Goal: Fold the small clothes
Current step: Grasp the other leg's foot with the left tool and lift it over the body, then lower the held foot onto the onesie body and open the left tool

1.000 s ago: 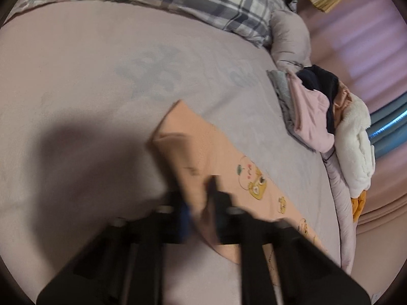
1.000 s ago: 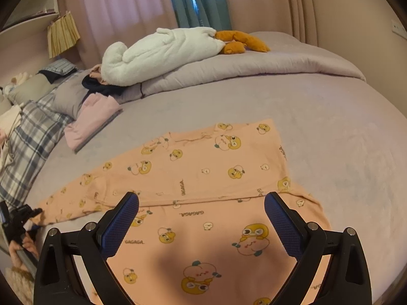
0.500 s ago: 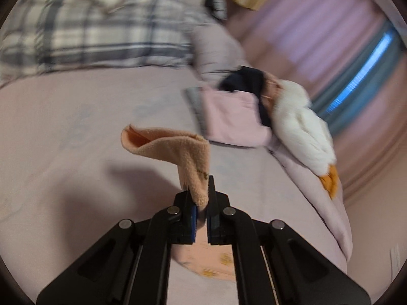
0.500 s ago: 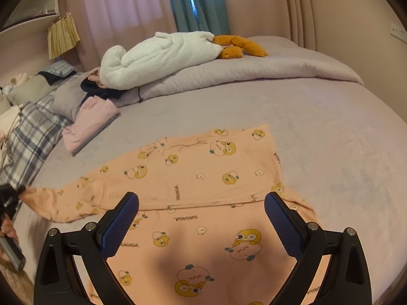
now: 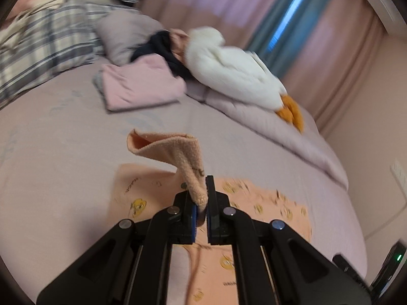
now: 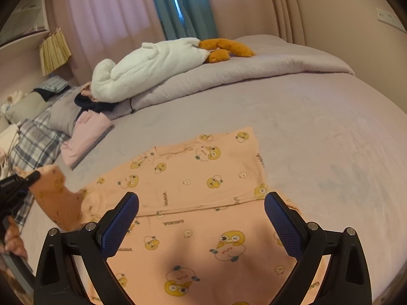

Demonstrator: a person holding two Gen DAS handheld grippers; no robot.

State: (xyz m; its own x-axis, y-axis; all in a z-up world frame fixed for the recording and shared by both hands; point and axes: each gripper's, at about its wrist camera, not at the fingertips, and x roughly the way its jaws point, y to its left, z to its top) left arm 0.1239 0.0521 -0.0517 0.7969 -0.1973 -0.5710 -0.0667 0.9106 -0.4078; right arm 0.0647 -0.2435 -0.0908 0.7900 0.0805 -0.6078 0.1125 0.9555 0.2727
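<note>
An orange child's garment point(image 6: 203, 183) printed with yellow cartoon chicks lies spread on the lilac bed point(image 6: 318, 132). My left gripper point(image 5: 201, 203) is shut on the cuff of its long leg point(image 5: 175, 152), which hangs lifted above the flat part point(image 5: 142, 193). In the right wrist view that lifted leg point(image 6: 53, 193) curls up at the far left, held by the left gripper point(image 6: 30, 178). My right gripper point(image 6: 201, 218) hovers open over the garment's near part, nothing between its blue pads point(image 6: 282, 226).
A folded pink cloth point(image 6: 86, 137) and dark clothes point(image 6: 89, 103) lie at the back left. A white plush with orange feet point(image 6: 152, 66) rests on a rolled lilac duvet point(image 6: 254, 71). Plaid bedding point(image 6: 35, 145) is at the left; curtains point(image 6: 175, 5) behind.
My left gripper rose and swung toward the garment's body, carrying the pinched leg off the bed and over it. The right gripper stayed open and barely shifted.
</note>
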